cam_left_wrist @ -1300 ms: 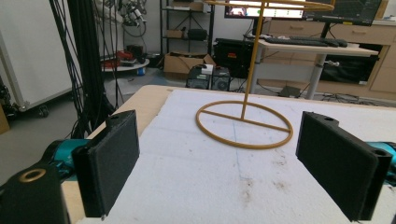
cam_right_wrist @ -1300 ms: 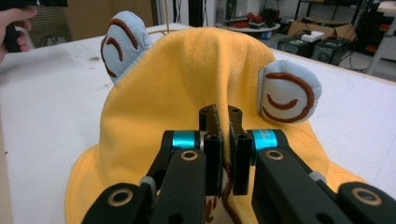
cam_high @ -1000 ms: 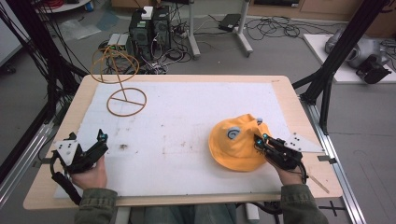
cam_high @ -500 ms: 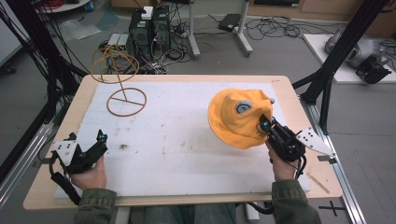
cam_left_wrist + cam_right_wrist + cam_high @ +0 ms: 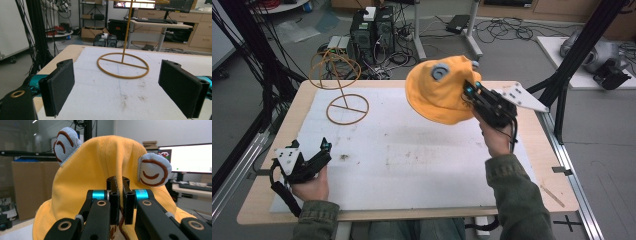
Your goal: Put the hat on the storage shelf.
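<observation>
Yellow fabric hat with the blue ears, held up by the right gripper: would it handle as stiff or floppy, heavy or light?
The yellow fabric hat probably handles floppy: the cloth puckers into a fold where the right gripper pinches it. It seems light, since that one small pinch holds it clear of the white table mat. It would likely drape rather than stand once set down.

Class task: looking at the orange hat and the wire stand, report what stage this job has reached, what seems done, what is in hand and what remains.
Done: the orange hat is off the table, pinched in the right hand-held gripper, whose jaws are shut on its fabric. In hand: it hangs in the air near the table's far edge. Left, as a guess: setting it on the wire stand, which is bare. The left hand-held gripper rests open near the table's front corner.
</observation>
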Tool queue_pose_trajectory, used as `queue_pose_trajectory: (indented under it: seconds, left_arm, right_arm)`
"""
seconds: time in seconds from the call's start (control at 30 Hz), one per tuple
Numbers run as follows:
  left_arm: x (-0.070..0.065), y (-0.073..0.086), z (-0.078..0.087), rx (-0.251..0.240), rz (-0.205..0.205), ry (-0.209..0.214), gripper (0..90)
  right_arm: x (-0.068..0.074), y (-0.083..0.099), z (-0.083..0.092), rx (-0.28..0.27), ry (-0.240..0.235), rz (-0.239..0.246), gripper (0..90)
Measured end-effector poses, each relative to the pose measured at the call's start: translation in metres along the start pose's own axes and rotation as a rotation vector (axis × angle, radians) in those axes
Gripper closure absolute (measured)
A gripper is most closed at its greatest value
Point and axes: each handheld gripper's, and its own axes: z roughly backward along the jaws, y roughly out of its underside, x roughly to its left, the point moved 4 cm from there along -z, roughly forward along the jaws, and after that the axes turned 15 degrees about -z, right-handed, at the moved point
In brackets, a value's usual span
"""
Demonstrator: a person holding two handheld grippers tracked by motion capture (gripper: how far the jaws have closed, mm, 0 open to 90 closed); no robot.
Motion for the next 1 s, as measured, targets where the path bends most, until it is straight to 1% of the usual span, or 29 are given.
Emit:
queue_pose_trajectory:
  seconds: [0.1, 0.13, 0.17, 0.23, 0.3, 0.33, 0.37, 0.47, 0.53, 0.57, 0.6, 0.7, 0.77, 0.83, 0.93, 1.0]
  left_arm:
    - [0.001, 0.001, 0.0, 0.002, -0.003, 0.005, 13.9]
    - [0.002, 0.001, 0.001, 0.003, 0.003, 0.008, 13.9]
    - [0.003, 0.001, 0.001, 0.006, 0.007, 0.009, 13.9]
    - [0.005, 0.003, 0.002, 0.009, 0.019, 0.013, 13.9]
    - [0.007, 0.003, 0.003, 0.009, 0.025, 0.008, 13.9]
    - [0.008, 0.003, 0.003, 0.005, 0.028, 0.006, 13.9]
    - [0.008, 0.004, 0.003, 0.008, 0.028, 0.007, 13.9]
    - [0.006, 0.006, 0.003, 0.014, 0.011, 0.02, 13.9]
    - [0.004, 0.007, 0.003, 0.024, 0.0, 0.03, 13.9]
    - [0.003, 0.008, 0.002, 0.025, 0.002, 0.036, 13.9]
    - [0.002, 0.008, 0.002, 0.031, 0.0, 0.043, 13.9]
    - [-0.002, 0.01, 0.0, 0.036, -0.01, 0.057, 13.9]
    - [-0.004, 0.01, -0.002, 0.038, -0.016, 0.066, 13.9]
    - [-0.006, 0.01, -0.004, 0.038, -0.016, 0.073, 13.9]
    - [-0.009, 0.011, -0.005, 0.043, -0.015, 0.086, 13.9]
    - [-0.01, 0.011, -0.006, 0.044, -0.012, 0.091, 13.9]
  right_arm:
    - [0.013, -0.01, -0.032, 0.019, -0.028, -0.008, 88.3]
    - [0.016, -0.012, -0.04, 0.018, -0.037, -0.009, 88.2]
    - [0.022, -0.016, -0.054, 0.026, -0.046, -0.016, 88.2]
    - [0.03, -0.02, -0.076, 0.034, -0.053, -0.021, 88.2]
    - [0.038, -0.022, -0.098, 0.05, -0.053, -0.003, 88.2]
    - [0.047, -0.024, -0.119, 0.077, -0.057, 0.014, 88.2]
    - [0.047, -0.024, -0.119, 0.077, -0.057, 0.014, 88.2]
    - [0.061, -0.029, -0.15, 0.089, -0.09, 0.015, 88.2]
    - [0.07, -0.032, -0.171, 0.096, -0.103, 0.011, 88.2]
    - [0.072, -0.032, -0.179, 0.105, -0.104, 0.014, 88.2]
    - [0.076, -0.032, -0.188, 0.101, -0.105, 0.02, 88.2]
    - [0.085, -0.032, -0.214, 0.108, -0.117, 0.01, 88.2]
    - [0.091, -0.03, -0.232, 0.123, -0.125, 0.003, 88.2]
    - [0.098, -0.029, -0.25, 0.13, -0.126, 0.009, 88.2]
    - [0.108, -0.029, -0.274, 0.13, -0.137, 0.0, 88.2]
    - [0.116, -0.029, -0.29, 0.145, -0.148, -0.009, 88.2]
